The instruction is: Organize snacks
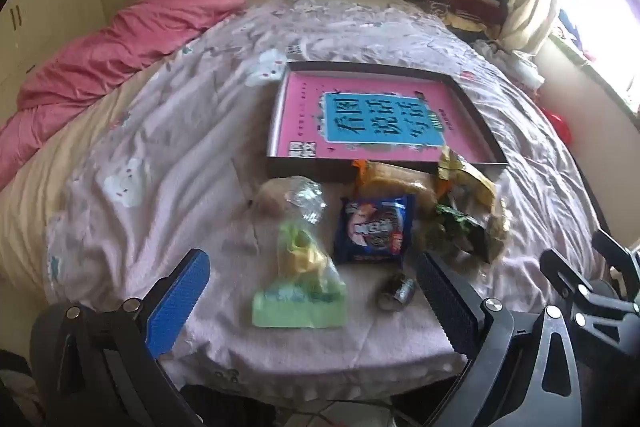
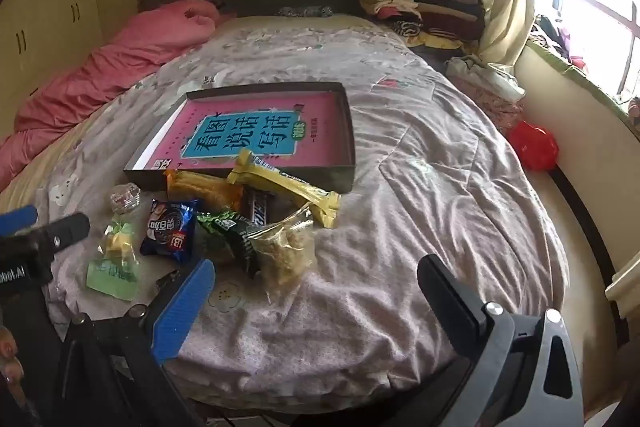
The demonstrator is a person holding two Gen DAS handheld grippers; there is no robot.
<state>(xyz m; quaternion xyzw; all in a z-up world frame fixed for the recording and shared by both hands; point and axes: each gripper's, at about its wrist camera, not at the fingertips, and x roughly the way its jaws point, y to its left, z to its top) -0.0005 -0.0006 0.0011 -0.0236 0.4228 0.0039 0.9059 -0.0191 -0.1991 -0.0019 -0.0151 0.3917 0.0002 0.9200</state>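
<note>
Snacks lie in a loose heap on the bed's near end, in front of a shallow dark box (image 1: 476, 107) (image 2: 348, 131) with a pink book in it. A blue cookie pack (image 1: 374, 227) (image 2: 172, 229), a clear bag with a green label (image 1: 298, 283) (image 2: 114, 263), a small dark wrapped sweet (image 1: 396, 293), an orange pack (image 2: 200, 187), a long yellow bar (image 2: 288, 185), a green-black packet (image 2: 228, 231) and a clear bag of crumbly snack (image 2: 286, 255) are in view. My left gripper (image 1: 312, 293) hangs open over the green-label bag and sweet. My right gripper (image 2: 316, 291) is open above bare quilt, right of the heap.
A pink duvet (image 1: 104, 59) (image 2: 100, 67) is bunched along the bed's left side. Folded clothes (image 2: 424, 7) are stacked at the headboard's right. A red bag (image 2: 534, 145) sits between bed and window wall. The left gripper's body (image 2: 36, 247) shows at the right wrist view's left edge.
</note>
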